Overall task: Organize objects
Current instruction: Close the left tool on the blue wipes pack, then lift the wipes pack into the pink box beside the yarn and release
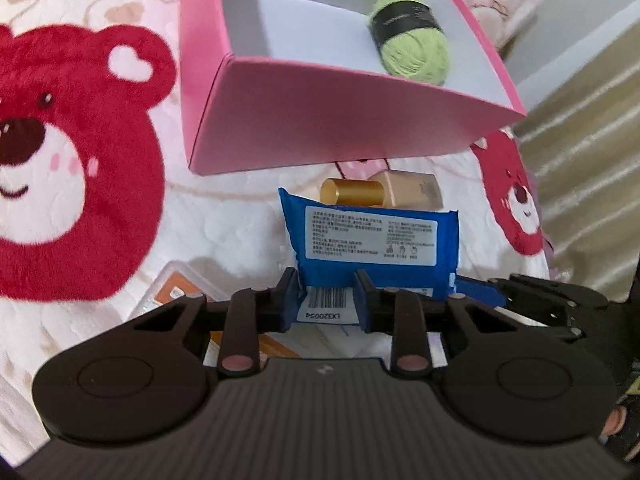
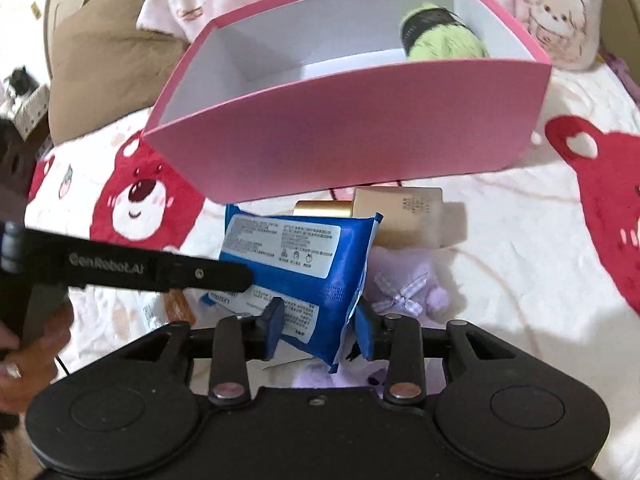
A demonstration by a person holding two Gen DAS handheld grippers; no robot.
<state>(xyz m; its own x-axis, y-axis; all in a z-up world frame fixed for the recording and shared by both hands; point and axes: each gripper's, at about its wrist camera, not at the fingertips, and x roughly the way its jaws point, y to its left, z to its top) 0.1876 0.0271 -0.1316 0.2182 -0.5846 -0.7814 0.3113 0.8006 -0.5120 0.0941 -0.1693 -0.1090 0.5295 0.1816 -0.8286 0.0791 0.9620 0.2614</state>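
We see the blue wipes packet (image 1: 370, 240) caught from two sides at once. The left hand-held gripper (image 1: 326, 300) has narrowed on the packet's near edge, its blue pads pressing by the barcode label. The right hand-held gripper (image 2: 318, 320) is clamped on the packet's other near corner, the blue film bunched between its pads. In the right wrist view the left hand-held gripper reaches in from the left side, with a hand (image 2: 28, 344) of the person around its handle.

Just beyond the packet, ahead of both hand-held grippers, lies a gold bottle (image 1: 384, 192) on its side, its shiny cap pointing left. Further ahead stands the open pink box (image 1: 320, 112), white inside, with a ball of green yarn (image 1: 412, 44) in its far right corner. Below and left of the left hand-held gripper we make out a clear case with an orange card (image 1: 180, 292). Under the right hand-held gripper, to its right, sits a lilac plush piece with a checked bow (image 2: 404, 292). Everything rests on a bed covered by a white blanket with red bears (image 1: 72, 160).
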